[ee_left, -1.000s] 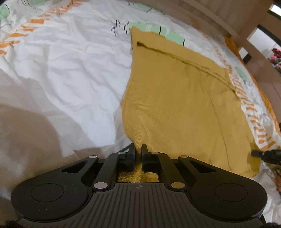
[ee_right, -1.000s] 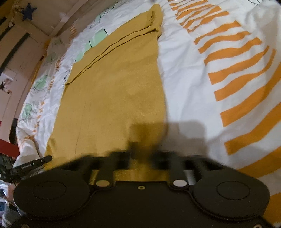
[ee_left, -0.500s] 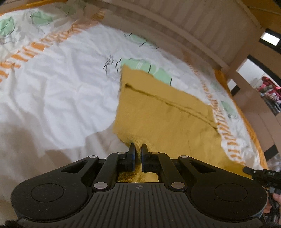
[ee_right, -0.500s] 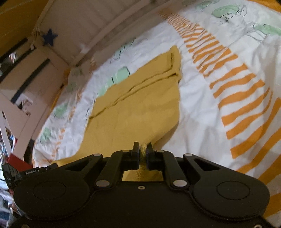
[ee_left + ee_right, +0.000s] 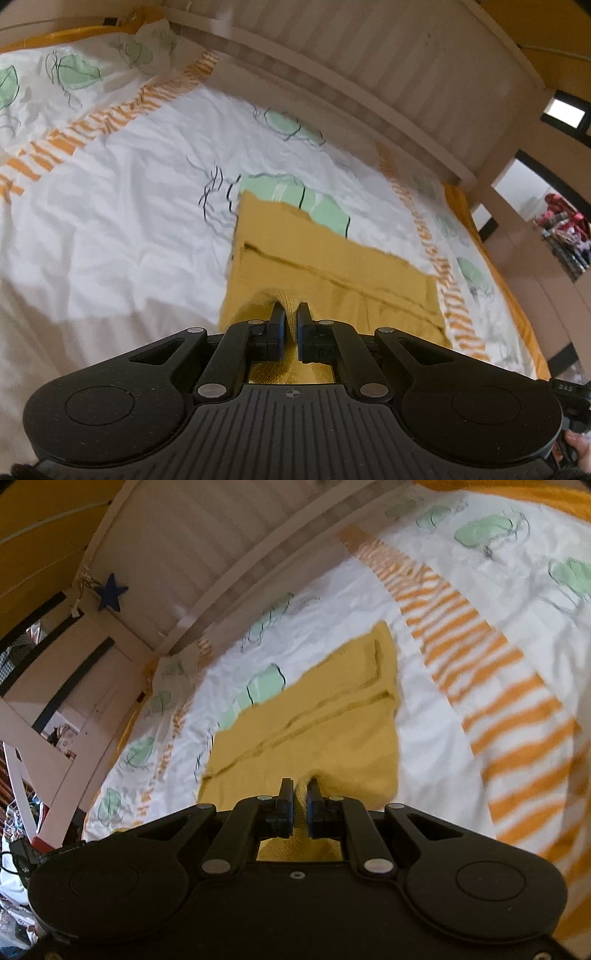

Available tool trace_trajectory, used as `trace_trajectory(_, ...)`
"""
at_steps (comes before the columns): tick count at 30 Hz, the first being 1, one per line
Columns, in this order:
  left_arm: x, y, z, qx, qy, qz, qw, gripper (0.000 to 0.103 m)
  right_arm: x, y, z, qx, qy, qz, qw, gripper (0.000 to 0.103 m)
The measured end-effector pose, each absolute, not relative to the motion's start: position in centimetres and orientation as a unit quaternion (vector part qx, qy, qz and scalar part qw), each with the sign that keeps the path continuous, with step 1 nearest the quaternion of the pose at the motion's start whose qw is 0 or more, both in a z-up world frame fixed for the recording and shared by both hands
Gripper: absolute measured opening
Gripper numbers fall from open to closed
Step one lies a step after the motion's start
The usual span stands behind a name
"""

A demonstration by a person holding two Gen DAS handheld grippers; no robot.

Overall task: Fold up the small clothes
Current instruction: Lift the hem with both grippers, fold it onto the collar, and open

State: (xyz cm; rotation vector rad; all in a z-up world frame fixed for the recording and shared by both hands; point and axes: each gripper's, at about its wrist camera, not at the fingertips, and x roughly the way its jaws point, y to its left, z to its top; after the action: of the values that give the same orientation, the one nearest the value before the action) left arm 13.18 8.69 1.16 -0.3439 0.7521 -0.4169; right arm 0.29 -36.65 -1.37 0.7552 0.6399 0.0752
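Observation:
A mustard-yellow knitted garment (image 5: 332, 266) lies on a bed, its far part flat on the sheet and its near edge lifted. My left gripper (image 5: 290, 314) is shut on the near left corner of the cloth, which bunches up between the pads. In the right wrist view the same garment (image 5: 332, 716) stretches away from me, and my right gripper (image 5: 300, 790) is shut on its near right corner. Dark seam lines cross the far half of the cloth. Both near corners hang above the sheet.
The bed sheet (image 5: 122, 206) is white with orange stripes and green leaf prints. A pale slatted headboard (image 5: 406, 74) curves along the far side. White bed posts (image 5: 40, 716) and a blue star (image 5: 112, 596) stand at the left in the right wrist view.
Both grippers have risen and tilted up, lifting the garment's near edge off the sheet. More of the headboard shows, and less of the flat cloth is visible.

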Motion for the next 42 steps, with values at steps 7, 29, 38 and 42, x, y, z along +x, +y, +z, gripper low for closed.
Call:
trace_trajectory(7,17.3,7.8,2.1,-0.179,0.344,-0.189,0.902,0.005,4.7,-38.4,0.0,0.363,0.290,0.014,0.885,0.014)
trace_trajectory(29,31.8,2.6,-3.1,-0.156,0.371,-0.144,0.904,0.005,19.4,-42.4,-6.4,0.356,0.335,-0.049,0.871,0.014)
trace_trajectory(38,34.0,1.1,-5.2,-0.128,0.385,-0.133,0.905,0.007,20.9,-42.2,-8.3,0.314,0.346,-0.053,0.883,0.018)
trace_trajectory(42,34.4,0.8,-5.1,-0.115,0.387,-0.126,0.906,0.007,21.1,-42.0,-8.2,0.298,0.343,-0.055,0.889,0.020)
